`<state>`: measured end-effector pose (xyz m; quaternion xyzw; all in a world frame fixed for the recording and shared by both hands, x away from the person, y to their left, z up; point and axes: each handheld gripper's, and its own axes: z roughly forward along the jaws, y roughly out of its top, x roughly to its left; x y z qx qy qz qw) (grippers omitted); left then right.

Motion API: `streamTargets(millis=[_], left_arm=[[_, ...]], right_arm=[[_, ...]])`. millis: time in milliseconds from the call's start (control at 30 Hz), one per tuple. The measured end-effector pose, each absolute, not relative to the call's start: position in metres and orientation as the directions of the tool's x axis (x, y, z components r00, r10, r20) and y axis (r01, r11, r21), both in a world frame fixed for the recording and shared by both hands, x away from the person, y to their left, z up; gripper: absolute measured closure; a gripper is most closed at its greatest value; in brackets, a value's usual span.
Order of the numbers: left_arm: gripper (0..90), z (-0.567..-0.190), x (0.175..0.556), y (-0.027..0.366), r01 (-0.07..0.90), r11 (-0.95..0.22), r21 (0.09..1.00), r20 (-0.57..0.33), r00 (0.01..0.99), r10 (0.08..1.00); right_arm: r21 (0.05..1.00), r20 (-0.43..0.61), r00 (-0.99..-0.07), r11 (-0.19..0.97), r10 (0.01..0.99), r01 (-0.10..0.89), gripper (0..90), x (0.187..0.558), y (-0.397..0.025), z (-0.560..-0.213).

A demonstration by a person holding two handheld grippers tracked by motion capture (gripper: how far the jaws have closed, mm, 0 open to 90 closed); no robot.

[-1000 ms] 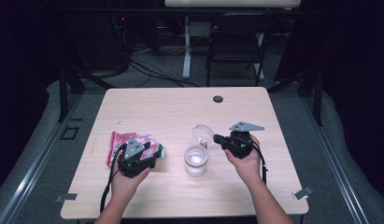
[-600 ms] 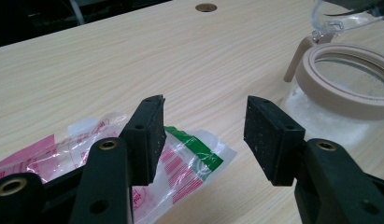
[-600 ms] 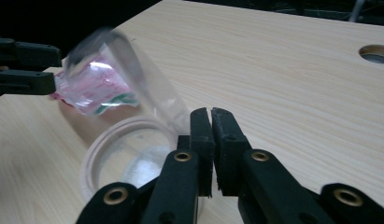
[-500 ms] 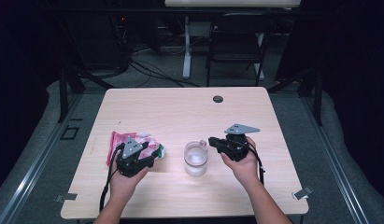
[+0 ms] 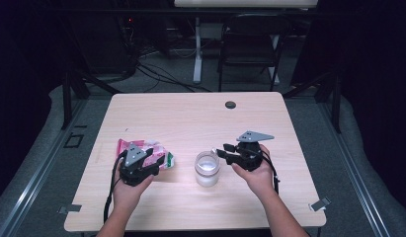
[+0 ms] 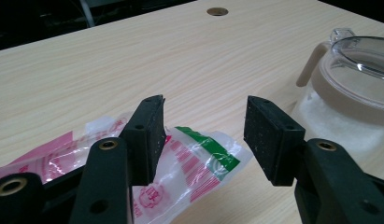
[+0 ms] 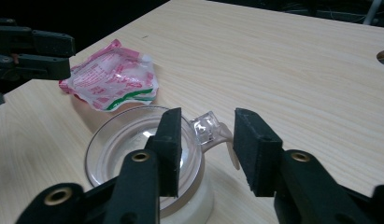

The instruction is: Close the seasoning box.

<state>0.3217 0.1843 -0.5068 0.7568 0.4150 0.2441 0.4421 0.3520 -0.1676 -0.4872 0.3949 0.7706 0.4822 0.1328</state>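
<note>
A clear glass jar point(image 5: 207, 169) holding white powder stands at the table's front middle, its clear hinged lid point(image 7: 133, 144) lying flat on the beige collar. My right gripper point(image 7: 206, 135) is open, its jaws either side of the lid's small clear tab point(image 7: 208, 127) without touching it; from above, the right gripper point(image 5: 224, 151) sits just right of the jar. A crumpled pink, white and green plastic bag point(image 5: 147, 149) lies to the jar's left. My left gripper point(image 6: 203, 126) is open low over the bag's green-striped end point(image 6: 206, 149), and in the high view the left gripper point(image 5: 158, 164) covers the bag's near edge.
The wooden table point(image 5: 190, 118) has a round cable hole point(image 5: 230, 104) near its far edge. A chair point(image 5: 250, 44) and cables stand on the floor beyond the table. The jar point(image 6: 353, 93) rises close to the right of my left gripper's jaws.
The jar's lid, standing raised beside my right gripper a second ago, now lies shut on the jar. My right gripper came down and left with it. The left gripper stayed put.
</note>
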Motion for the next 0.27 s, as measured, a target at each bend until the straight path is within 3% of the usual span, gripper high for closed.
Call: streamTargets(millis=[267], left_arm=[[47.7, -0.506, 0.325, 0.197, 0.425, -0.236, 0.874, -0.010, 0.502, 0.865]], right_arm=[[0.849, 0.158, -0.619, 0.214, 0.770, 0.483, 47.0, 0.355, -0.173, -0.487]])
